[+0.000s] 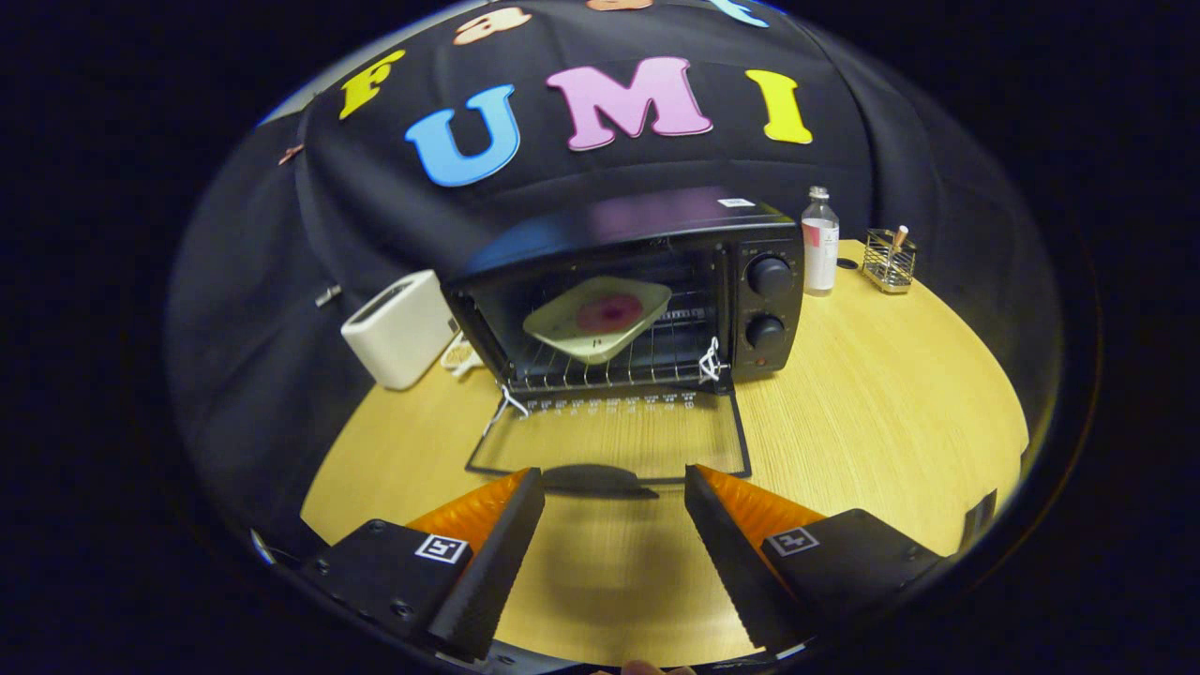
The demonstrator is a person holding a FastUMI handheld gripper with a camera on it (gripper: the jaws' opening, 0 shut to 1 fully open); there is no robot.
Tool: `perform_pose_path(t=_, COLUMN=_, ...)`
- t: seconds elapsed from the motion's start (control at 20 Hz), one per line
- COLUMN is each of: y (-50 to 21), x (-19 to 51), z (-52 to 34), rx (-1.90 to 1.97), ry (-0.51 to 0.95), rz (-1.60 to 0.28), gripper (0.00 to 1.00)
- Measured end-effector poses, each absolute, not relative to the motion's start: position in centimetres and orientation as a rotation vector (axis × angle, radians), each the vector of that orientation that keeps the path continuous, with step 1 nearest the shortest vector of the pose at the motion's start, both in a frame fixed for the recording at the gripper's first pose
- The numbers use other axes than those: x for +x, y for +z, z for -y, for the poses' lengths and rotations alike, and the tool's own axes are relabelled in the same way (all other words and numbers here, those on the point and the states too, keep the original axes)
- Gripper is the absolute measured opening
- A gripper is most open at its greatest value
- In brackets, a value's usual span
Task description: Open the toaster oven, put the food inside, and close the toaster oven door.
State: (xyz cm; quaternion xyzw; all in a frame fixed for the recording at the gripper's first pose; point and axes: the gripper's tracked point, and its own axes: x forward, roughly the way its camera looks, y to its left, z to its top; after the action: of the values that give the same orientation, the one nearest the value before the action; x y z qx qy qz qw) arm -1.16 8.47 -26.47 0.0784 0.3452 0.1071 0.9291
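A black toaster oven (750, 309) stands on the wooden table (872, 412) with its glass door (609, 436) folded down flat toward me. Inside, on the wire rack (656, 361), rests a pale square plate (600, 319) carrying a round pinkish-red piece of food (609, 312). The door's dark handle (600, 480) lies just ahead of my fingertips, level with the gap between them. My gripper (614, 483) is open, with nothing between the fingers, and hovers above the table in front of the door.
A white toaster (398, 328) sits left of the oven. To the oven's right stand a clear bottle (819, 242) and a small wire holder (889, 260) near the table's far edge. Bare tabletop stretches right of the oven and under my fingers.
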Motion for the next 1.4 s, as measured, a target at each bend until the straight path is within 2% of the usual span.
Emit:
perform_pose_path(t=0.35, y=-32.8, x=-2.8, z=-9.0, rx=0.013, ry=0.192, rz=-0.852, gripper=0.99)
perform_pose_path(t=0.75, y=-36.1, x=-0.1, z=-10.6, rx=-0.062, ry=0.188, rz=-0.895, gripper=1.00)
perform_pose_path(t=1.1, y=-36.4, x=1.0, z=-11.1, rx=-0.021, ry=0.155, rz=-0.909, gripper=0.99)
perform_pose_path(t=1.2, y=-34.5, x=2.2, z=-10.7, rx=-0.045, ry=0.154, rz=-0.827, gripper=1.00)
perform_pose_path(t=1.4, y=-32.0, x=2.2, z=-11.0, rx=-0.049, ry=0.203, rz=-0.790, gripper=1.00)
